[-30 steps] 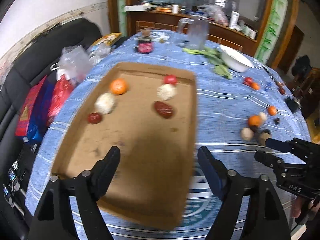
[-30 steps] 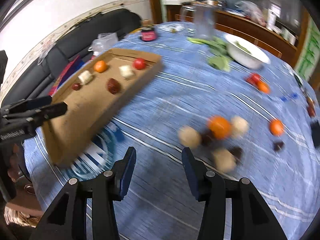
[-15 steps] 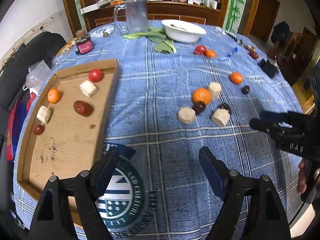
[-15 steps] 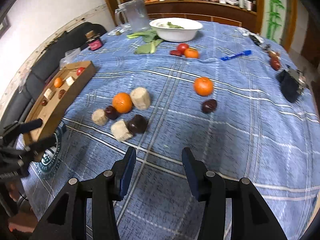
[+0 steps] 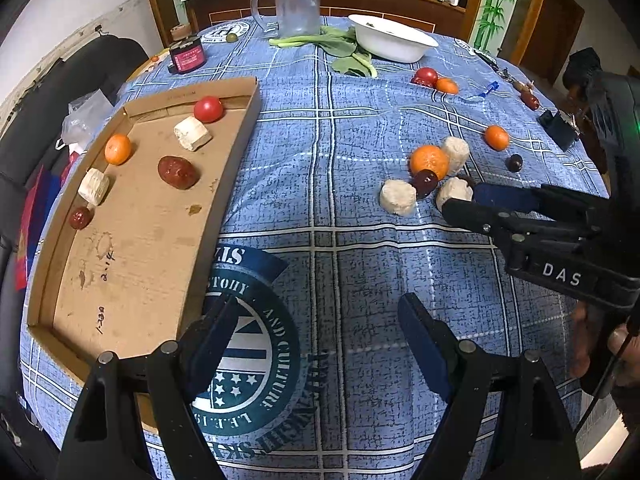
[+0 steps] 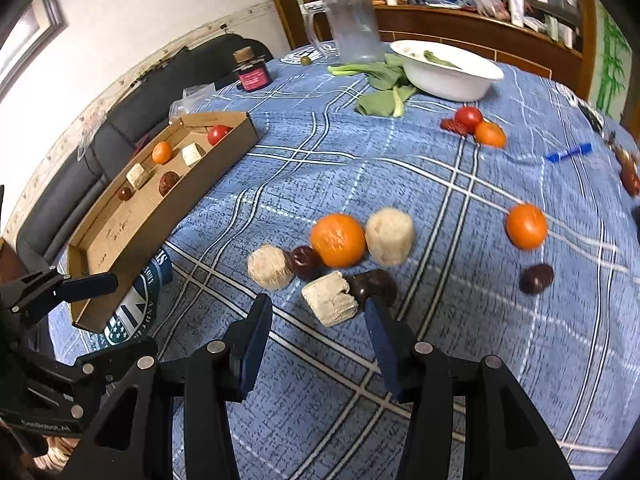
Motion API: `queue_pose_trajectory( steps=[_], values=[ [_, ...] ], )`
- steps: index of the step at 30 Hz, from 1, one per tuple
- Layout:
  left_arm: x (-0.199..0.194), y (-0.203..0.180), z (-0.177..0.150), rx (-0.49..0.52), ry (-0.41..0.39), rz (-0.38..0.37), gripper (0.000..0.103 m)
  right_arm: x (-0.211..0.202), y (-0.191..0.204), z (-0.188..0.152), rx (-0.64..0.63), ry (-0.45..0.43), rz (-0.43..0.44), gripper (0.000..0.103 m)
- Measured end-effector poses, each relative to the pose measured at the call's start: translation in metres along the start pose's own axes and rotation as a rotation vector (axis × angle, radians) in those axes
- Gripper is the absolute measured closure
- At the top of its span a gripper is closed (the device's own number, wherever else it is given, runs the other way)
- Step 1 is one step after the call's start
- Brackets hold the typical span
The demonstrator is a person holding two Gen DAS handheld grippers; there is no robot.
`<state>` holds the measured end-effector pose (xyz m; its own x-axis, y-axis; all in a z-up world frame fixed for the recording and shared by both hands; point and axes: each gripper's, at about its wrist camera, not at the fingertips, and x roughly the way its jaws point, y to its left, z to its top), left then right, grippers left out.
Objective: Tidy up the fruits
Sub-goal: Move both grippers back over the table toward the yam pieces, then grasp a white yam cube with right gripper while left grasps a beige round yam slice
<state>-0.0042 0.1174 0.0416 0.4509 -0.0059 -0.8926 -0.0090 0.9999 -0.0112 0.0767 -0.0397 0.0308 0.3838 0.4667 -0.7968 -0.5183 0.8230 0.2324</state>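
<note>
A cardboard tray [image 5: 132, 264] lies at the left of the blue tablecloth and holds a tomato [image 5: 208, 109], a small orange [image 5: 117, 149], two pale chunks and two dark red fruits. A loose cluster sits mid-table: a big orange [image 6: 338, 239], pale chunks [image 6: 330, 298], dark fruits [image 6: 376, 282]. My right gripper [image 6: 318, 320] is open, its fingers on either side of the nearest pale chunk; it also shows in the left wrist view [image 5: 468, 202]. My left gripper [image 5: 316, 332] is open and empty above the printed emblem.
A white bowl [image 6: 448, 74], leafy greens [image 6: 380, 88], a clear jug [image 6: 352, 26] and a dark jar [image 6: 252, 72] stand at the far side. More fruit [image 6: 526, 226] and a blue pen [image 6: 568, 154] lie to the right. A black sofa [image 6: 132, 112] runs along the left.
My right gripper has moved forward to the fruit cluster and now brackets a pale chunk. My left gripper has swung right, off the tray, over the cloth emblem.
</note>
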Motion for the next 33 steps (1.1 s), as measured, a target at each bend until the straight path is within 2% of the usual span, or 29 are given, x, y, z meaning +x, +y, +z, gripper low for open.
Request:
queue_pose_trajectory(
  steps=[3, 6, 8, 13, 17, 19, 27, 33],
  values=[
    [0.002, -0.001, 0.001, -0.001, 0.006, -0.012, 0.022, 0.000, 0.006, -0.002, -0.050, 0.013, -0.028, 0.050],
    [0.002, -0.002, 0.002, 0.003, 0.003, -0.019, 0.022, -0.001, -0.002, -0.010, 0.008, 0.025, 0.044, 0.050],
    [0.004, -0.002, 0.003, 0.001, 0.007, -0.023, 0.022, 0.002, -0.007, -0.014, 0.043, 0.038, 0.056, 0.050],
    [0.007, -0.002, 0.005, -0.002, 0.014, -0.032, 0.022, 0.004, -0.004, -0.007, 0.039, -0.012, 0.017, 0.050],
    [0.006, -0.001, 0.005, 0.006, 0.011, -0.033, 0.022, 0.009, 0.009, 0.002, -0.042, -0.013, -0.048, 0.053],
    [0.006, 0.000, 0.005, 0.002, 0.012, -0.033, 0.022, 0.011, 0.013, 0.003, -0.085, -0.001, -0.091, 0.073],
    [0.015, -0.006, 0.016, 0.007, 0.003, -0.075, 0.022, -0.006, 0.000, -0.006, -0.065, 0.004, -0.090, 0.073],
    [0.035, -0.035, 0.039, 0.091, -0.020, -0.103, 0.022, -0.027, -0.020, -0.029, -0.040, 0.016, -0.140, 0.073]
  ],
)
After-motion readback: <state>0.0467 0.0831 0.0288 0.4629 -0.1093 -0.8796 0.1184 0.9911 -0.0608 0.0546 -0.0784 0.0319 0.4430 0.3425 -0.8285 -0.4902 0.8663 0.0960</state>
